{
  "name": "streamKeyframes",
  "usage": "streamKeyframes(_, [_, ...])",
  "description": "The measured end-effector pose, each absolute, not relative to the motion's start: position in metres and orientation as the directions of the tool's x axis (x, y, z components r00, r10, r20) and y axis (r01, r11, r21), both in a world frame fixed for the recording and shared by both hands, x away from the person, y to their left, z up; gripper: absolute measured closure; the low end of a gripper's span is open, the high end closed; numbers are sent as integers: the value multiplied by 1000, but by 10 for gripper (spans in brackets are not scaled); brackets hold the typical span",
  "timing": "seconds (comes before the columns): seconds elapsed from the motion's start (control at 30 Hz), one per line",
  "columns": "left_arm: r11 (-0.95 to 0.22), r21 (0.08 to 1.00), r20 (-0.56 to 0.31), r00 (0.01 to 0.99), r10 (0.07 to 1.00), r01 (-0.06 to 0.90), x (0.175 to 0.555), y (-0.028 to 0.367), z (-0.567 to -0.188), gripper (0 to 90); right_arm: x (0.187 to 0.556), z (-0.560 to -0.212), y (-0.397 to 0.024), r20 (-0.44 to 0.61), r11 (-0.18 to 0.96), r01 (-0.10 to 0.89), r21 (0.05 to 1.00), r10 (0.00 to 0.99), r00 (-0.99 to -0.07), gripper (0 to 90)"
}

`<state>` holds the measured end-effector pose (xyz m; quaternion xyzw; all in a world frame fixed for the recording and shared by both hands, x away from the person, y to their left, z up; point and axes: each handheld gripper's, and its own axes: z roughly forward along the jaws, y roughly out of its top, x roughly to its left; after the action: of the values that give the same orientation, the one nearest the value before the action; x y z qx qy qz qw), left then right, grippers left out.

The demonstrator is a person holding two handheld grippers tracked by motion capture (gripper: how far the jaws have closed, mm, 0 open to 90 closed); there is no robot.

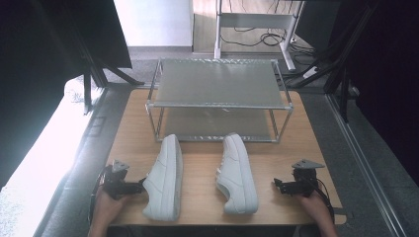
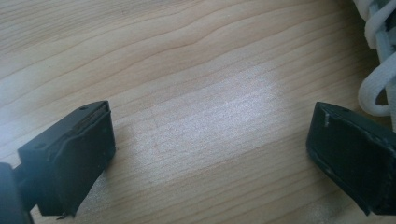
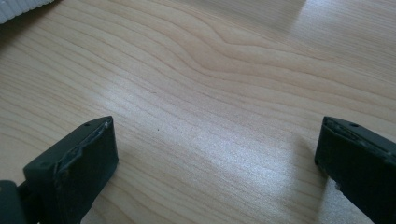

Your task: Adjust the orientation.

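Two white sneakers lie on the wooden table [image 1: 291, 148] with toes toward the far side: the left sneaker [image 1: 165, 177] and the right sneaker [image 1: 237, 173]. My left gripper [image 1: 140, 186] sits at the near left, open, its tips close to the left sneaker's side. White laces [image 2: 378, 60] show at the right edge of the left gripper view, with bare wood between the jaws [image 2: 210, 135]. My right gripper [image 1: 277, 185] rests open at the near right, a short gap from the right sneaker. A white sole edge [image 3: 21, 7] shows at the top left of the right gripper view.
A two-level metal-framed rack [image 1: 217, 84] with translucent shelves stands at the far half of the table. Desk legs and cables [image 1: 267, 34] lie on the floor beyond. Dark frames flank both sides of the table.
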<state>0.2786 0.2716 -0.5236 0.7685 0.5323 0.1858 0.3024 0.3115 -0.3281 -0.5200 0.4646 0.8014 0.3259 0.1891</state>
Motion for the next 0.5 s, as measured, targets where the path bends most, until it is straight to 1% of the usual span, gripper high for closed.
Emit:
streamKeyframes(0.13, [-242, 667, -37, 355, 934, 705, 278, 272, -523, 28, 311, -520, -328, 0, 356, 621, 698, 868, -497, 0])
streamKeyframes(0.5, [-241, 666, -37, 353, 935, 706, 278, 272, -523, 28, 311, -520, -328, 0, 356, 621, 698, 868, -497, 0])
